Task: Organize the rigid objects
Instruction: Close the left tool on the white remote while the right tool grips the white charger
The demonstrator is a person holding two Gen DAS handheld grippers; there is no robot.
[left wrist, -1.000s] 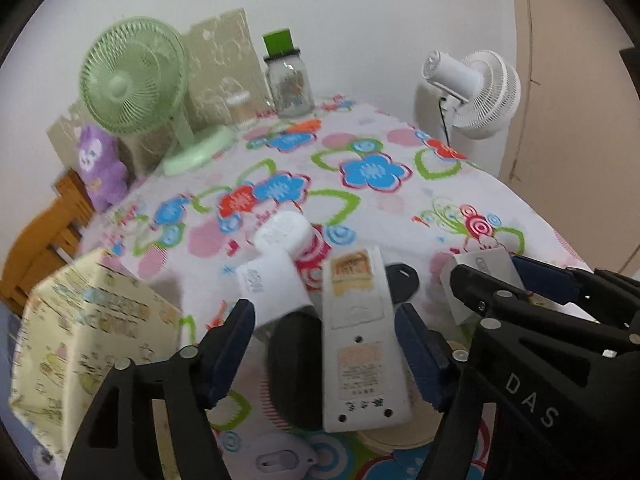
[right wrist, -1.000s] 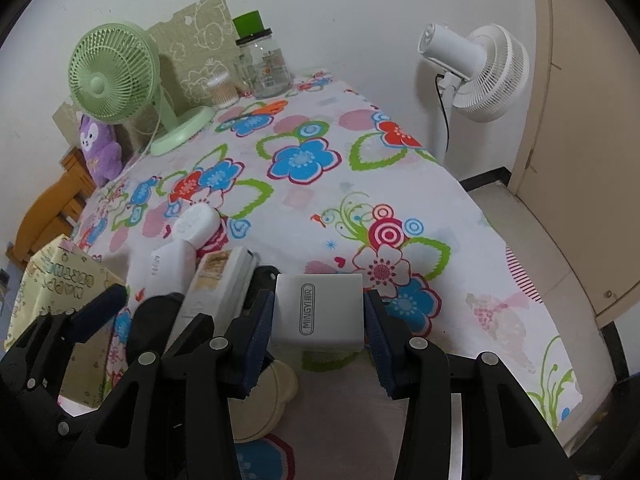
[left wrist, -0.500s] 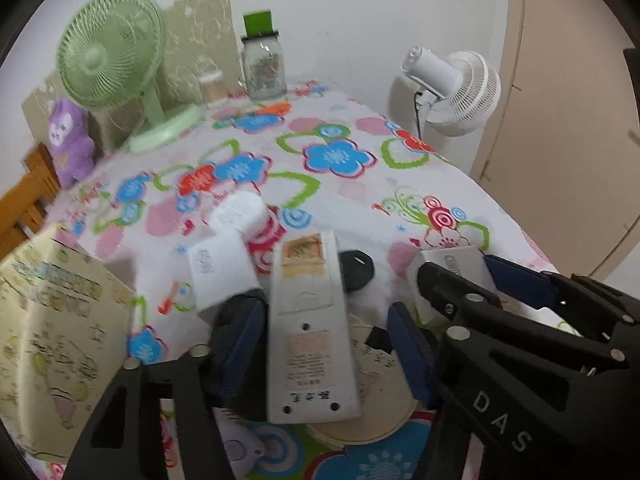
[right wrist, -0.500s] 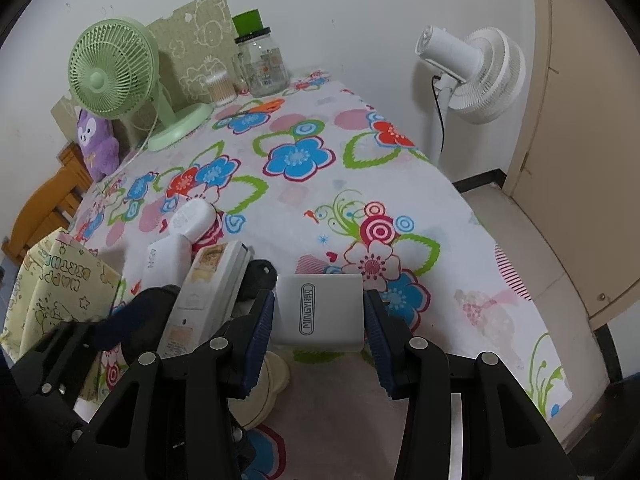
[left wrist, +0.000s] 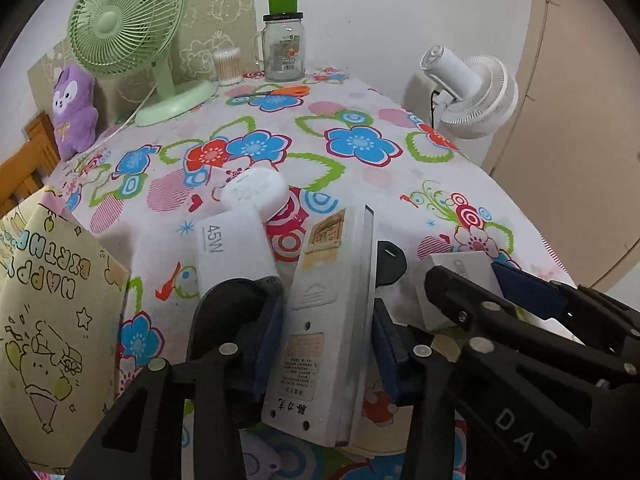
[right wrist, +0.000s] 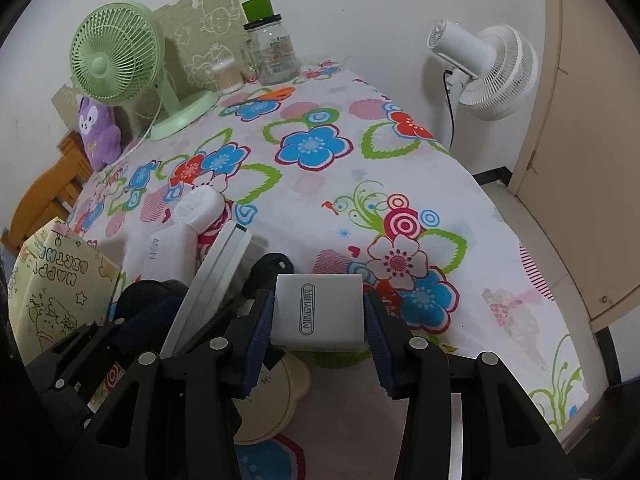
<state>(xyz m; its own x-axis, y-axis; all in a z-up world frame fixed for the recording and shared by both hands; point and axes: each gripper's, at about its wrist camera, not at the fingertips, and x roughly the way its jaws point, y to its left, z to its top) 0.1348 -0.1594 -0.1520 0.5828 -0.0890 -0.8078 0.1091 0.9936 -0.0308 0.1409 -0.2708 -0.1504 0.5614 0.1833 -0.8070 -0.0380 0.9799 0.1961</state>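
Observation:
A long white remote control lies face down on the flowered tablecloth, tipped up on one long edge. My left gripper straddles its lower half; the jaws are closing and both blue pads touch its sides. In the right wrist view the remote shows edge-on at the left. My right gripper is shut on a white block marked MINGYI, just above the table's front edge. That same block shows behind the right gripper's fingers in the left wrist view.
A white 45W charger, a white rounded case and a black plug lie by the remote. A yellow birthday bag stands left. At the back: green fan, glass jar, scissors. A white fan stands off the table.
The left gripper's jaws have narrowed from wide apart onto the remote, which has tipped onto its edge, and the gripper has sunk slightly. The right gripper still holds the white block in place.

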